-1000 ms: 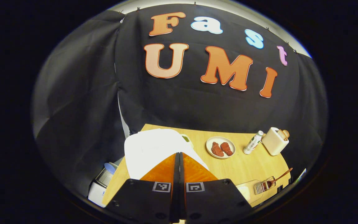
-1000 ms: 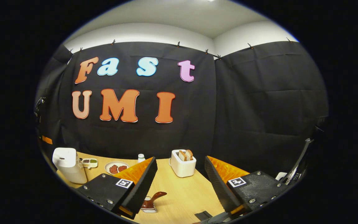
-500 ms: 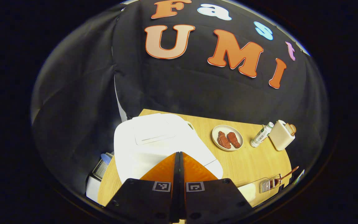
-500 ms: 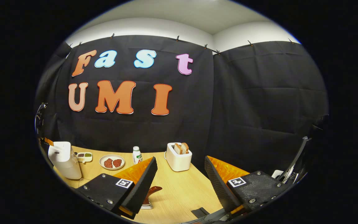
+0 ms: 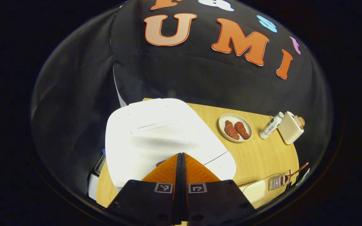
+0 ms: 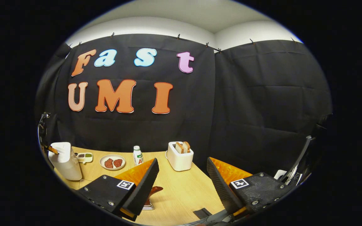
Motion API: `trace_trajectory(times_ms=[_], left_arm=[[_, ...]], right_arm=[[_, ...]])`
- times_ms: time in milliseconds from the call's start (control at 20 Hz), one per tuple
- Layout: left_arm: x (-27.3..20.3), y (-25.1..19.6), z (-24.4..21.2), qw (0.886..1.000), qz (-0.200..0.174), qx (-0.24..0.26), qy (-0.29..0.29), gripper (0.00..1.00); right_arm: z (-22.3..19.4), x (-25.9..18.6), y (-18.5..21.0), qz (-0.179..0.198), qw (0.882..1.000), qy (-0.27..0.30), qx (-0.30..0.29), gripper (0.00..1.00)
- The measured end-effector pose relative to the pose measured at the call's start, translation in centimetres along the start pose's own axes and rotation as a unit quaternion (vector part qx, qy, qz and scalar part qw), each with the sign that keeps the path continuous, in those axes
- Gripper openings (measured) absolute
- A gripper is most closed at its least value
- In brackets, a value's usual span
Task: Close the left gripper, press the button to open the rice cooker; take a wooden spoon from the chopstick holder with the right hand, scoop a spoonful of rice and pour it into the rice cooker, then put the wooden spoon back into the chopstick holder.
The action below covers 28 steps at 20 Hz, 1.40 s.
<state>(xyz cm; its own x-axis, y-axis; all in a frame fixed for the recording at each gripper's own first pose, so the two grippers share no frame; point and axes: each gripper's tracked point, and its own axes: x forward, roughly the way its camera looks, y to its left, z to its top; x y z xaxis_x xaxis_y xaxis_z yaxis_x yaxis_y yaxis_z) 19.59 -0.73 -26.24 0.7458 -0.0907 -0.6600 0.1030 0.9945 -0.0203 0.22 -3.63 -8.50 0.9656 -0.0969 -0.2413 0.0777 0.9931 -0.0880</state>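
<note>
While we are holding the left gripper (image 5: 181, 155) with its jaws clenched together on nothing, its tips are hanging over the front of the white, closed-lidded rice cooker (image 5: 159, 135), which is sitting at the left edge of the light wooden table (image 5: 262, 157). We are keeping the right gripper (image 6: 182, 171) with its jaws spread wide and released. The brown wooden spoon (image 5: 295, 172) is leaning in the metal wire chopstick holder (image 5: 276, 183) near the table's right front edge.
</note>
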Motion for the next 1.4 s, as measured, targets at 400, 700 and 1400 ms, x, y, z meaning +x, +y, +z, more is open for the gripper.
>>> trace_trajectory(times_ms=[400,700,1400], left_arm=[[0.0,0.3,0.1,1.0,-0.003,-0.002,0.013,0.05],[-7.8,0.4,7.8,0.991,0.036,0.056,-0.117,0.06],[-24.5,1.5,12.5,0.953,0.071,0.01,-0.293,0.05]], right_arm=[[-1.1,-0.5,1.8,0.026,1.0,0.011,0.005,0.96],[0.1,-0.8,1.1,0.025,0.999,-0.005,0.021,0.96],[0.1,0.2,3.5,0.071,0.994,-0.022,0.075,0.96]])
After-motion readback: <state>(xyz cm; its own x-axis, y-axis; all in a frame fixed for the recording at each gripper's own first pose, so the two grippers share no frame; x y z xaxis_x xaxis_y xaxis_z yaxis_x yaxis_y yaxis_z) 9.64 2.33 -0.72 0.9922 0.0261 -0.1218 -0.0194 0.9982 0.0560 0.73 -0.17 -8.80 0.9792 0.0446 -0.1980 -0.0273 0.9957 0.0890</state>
